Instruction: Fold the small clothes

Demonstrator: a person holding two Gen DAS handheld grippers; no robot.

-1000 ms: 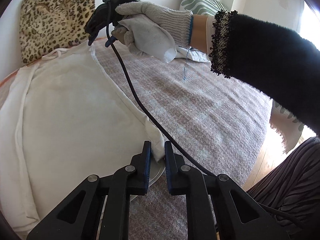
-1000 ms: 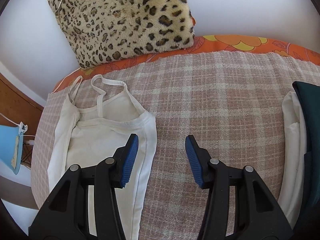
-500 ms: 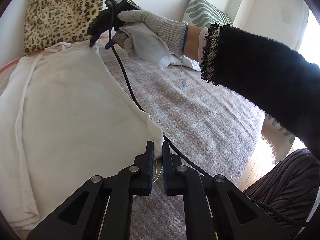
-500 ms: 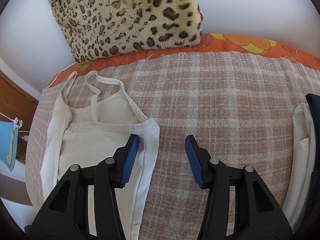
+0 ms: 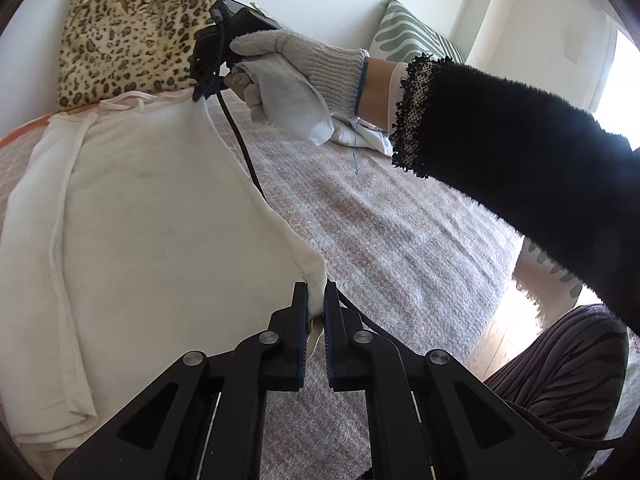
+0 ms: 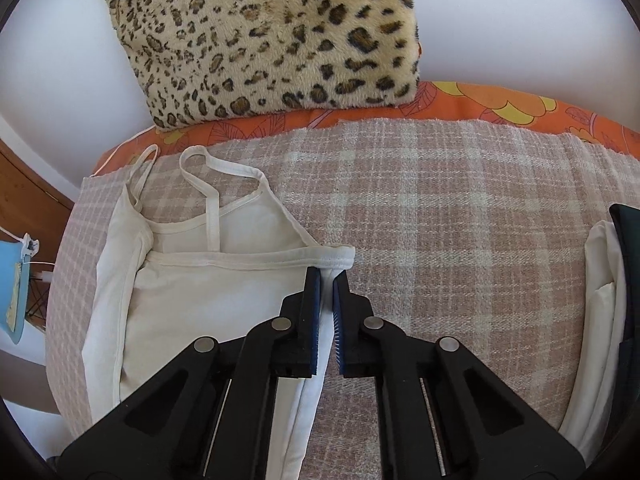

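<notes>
A white camisole point(image 5: 152, 240) with thin straps lies flat on the pink plaid blanket point(image 5: 400, 248). My left gripper point(image 5: 315, 300) is shut on its near right corner. My right gripper point(image 6: 327, 280) is shut on the camisole's point(image 6: 208, 304) far right corner, by the folded hem edge. In the left wrist view the right gripper point(image 5: 202, 94) shows at the far end of the camisole, held by a gloved hand point(image 5: 288, 80). Its black cable point(image 5: 244, 156) runs along the camisole's right edge.
A leopard-print cushion point(image 6: 272, 40) leans on the wall behind the camisole. A green striped cushion point(image 5: 408, 36) sits far right. Folded white and dark clothes point(image 6: 608, 320) lie at the right edge. An orange floral sheet point(image 6: 500, 108) shows under the blanket. The bed edge drops off at right.
My right gripper has closed from wide open onto the camisole's far corner. My left gripper stayed shut on the near corner, and the right edge of the camisole is pulled straighter.
</notes>
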